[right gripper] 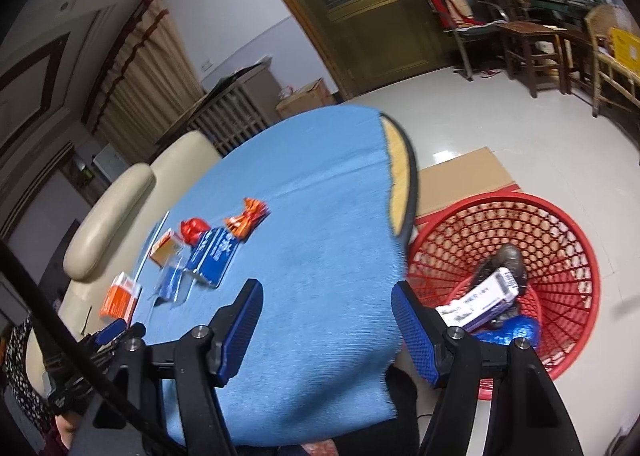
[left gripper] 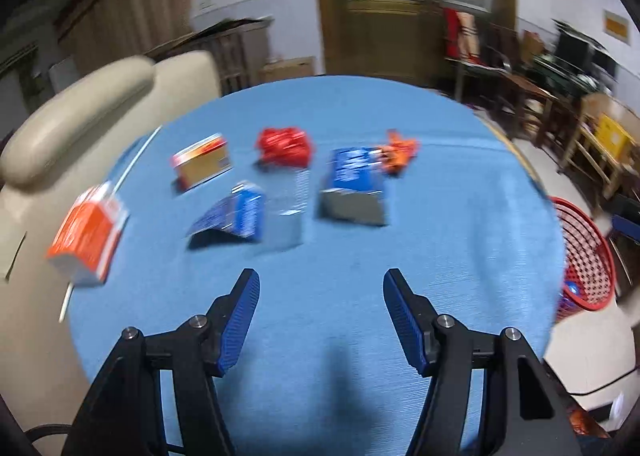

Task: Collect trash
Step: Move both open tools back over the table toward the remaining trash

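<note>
Gripper (left gripper: 321,318) short of trash (left gripper: 352,185)

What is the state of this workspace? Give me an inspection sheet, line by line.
Surface: round table under a blue cloth, bare rim showing at its far right edge.
Job's things: orange and white carton, red-edged tan box, crumpled red wrapper, small blue packet, clear plastic piece, large blue box, orange twisted wrapper; red mesh basket on the floor holds a white box and blue trash.
Clutter: white stick near the left edge.
Grippers: left gripper and right gripper open, empty.
Cables: black cable crossing the right view.
Surroundings: beige chair, wooden door, flat cardboard.
</note>
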{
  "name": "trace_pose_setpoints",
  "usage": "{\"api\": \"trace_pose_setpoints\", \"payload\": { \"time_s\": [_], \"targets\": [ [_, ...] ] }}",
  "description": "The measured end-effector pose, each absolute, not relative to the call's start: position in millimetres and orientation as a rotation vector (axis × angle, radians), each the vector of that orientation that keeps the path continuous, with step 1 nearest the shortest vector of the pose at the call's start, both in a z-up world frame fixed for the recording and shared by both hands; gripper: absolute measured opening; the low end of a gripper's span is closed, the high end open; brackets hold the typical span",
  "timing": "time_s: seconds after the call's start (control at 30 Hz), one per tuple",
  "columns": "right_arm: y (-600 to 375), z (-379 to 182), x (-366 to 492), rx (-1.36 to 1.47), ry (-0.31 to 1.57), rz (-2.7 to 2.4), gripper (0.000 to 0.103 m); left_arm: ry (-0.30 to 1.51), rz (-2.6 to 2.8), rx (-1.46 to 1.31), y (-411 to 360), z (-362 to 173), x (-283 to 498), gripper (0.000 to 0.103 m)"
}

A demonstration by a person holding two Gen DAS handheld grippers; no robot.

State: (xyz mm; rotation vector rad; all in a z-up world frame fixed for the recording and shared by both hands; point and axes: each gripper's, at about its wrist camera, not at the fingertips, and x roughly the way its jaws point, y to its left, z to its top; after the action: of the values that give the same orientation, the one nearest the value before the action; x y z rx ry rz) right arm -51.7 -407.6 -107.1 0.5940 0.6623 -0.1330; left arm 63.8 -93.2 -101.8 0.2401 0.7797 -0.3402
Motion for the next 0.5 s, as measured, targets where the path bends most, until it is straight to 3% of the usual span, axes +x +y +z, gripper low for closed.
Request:
{"api": "trace_pose_setpoints", "payload": {
  "time_s": [0.5],
  "targets": [
    [-358, -105, 1, 0.517, 0.744, -0.063, 0.071, 0.790, -0.257, 0.157, -44, -111, 85, 0.065]
  ]
}}
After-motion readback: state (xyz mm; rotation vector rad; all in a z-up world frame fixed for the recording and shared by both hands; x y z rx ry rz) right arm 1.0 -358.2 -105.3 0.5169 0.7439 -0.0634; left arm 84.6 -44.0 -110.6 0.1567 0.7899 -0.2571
